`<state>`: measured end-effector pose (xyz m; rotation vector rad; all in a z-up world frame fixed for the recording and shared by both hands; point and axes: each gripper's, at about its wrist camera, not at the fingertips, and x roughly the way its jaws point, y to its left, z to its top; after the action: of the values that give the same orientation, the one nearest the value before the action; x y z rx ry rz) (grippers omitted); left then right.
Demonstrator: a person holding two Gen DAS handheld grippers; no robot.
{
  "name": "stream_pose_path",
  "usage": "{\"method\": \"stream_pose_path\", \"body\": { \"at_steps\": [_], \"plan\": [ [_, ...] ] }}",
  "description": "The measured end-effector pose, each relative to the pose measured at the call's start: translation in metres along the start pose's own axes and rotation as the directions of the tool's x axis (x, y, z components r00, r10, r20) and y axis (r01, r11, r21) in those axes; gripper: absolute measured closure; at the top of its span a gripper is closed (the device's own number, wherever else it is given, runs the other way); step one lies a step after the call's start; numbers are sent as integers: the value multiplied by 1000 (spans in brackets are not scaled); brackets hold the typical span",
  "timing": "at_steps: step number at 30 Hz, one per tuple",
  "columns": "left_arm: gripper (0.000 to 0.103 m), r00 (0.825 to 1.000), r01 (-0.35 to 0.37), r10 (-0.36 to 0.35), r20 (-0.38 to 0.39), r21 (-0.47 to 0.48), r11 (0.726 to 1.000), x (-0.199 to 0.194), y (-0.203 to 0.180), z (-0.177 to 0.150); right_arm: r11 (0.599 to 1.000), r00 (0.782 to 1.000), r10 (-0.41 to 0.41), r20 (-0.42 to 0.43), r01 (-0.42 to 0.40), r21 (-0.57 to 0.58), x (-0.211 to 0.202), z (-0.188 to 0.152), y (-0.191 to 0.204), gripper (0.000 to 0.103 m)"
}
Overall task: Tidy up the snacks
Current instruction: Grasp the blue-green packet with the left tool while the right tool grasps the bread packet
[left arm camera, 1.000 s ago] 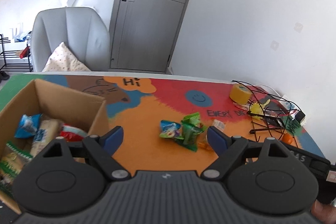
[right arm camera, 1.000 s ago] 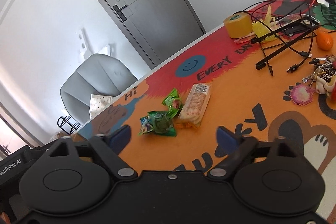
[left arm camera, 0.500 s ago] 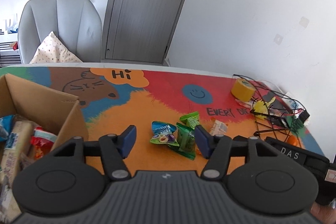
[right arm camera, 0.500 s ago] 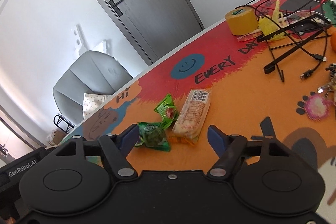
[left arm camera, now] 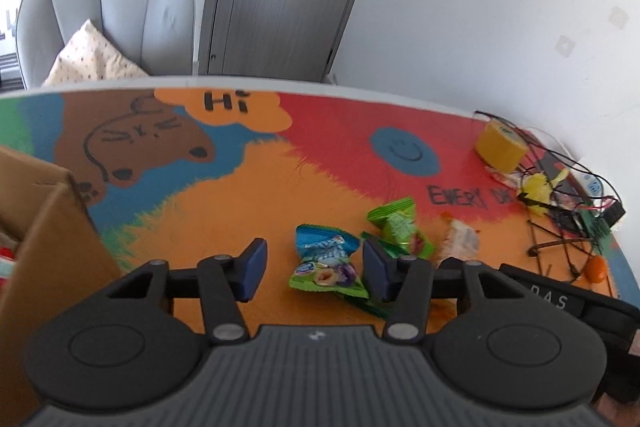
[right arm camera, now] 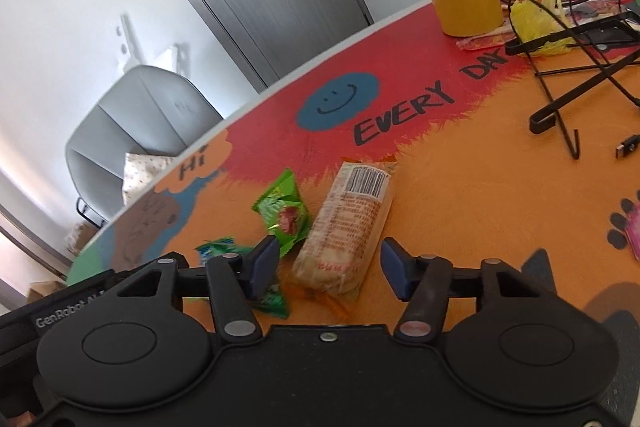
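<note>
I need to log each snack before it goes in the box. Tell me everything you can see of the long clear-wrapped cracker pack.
The cracker pack is a long packet in clear wrapper, showing tan crackers, red print and a barcode label at its far end. It lies flat on the orange tablecloth, sealed as far as shows. The right gripper is open, fingers either side of its near end. A green packet lies beside it.

Bare painted bench (left arm camera: 224, 211) left of crinkly green snack packets (left arm camera: 326, 261), hemmed by brown cardboard box (left arm camera: 48, 227) and tangled black cables (right arm camera: 568, 75).

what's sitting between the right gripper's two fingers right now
In the right wrist view, the near end of the clear-wrapped cracker pack lies between the open right gripper fingers, untouched by either pad.
</note>
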<state>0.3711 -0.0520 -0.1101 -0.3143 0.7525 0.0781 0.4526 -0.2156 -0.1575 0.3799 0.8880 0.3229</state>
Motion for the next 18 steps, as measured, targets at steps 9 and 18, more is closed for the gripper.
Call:
{"method": "stream_pose_path", "body": {
  "at_steps": [9, 18],
  "plan": [
    [51, 1000, -4, 5, -24, 27, 1000, 29, -5, 2, 996, 999, -46, 13, 47, -78, 17, 7, 10, 46],
    [68, 999, -35, 37, -26, 67, 997, 36, -7, -5, 977, 994, -105, 12, 105, -183, 18, 4, 19, 59]
  ]
}}
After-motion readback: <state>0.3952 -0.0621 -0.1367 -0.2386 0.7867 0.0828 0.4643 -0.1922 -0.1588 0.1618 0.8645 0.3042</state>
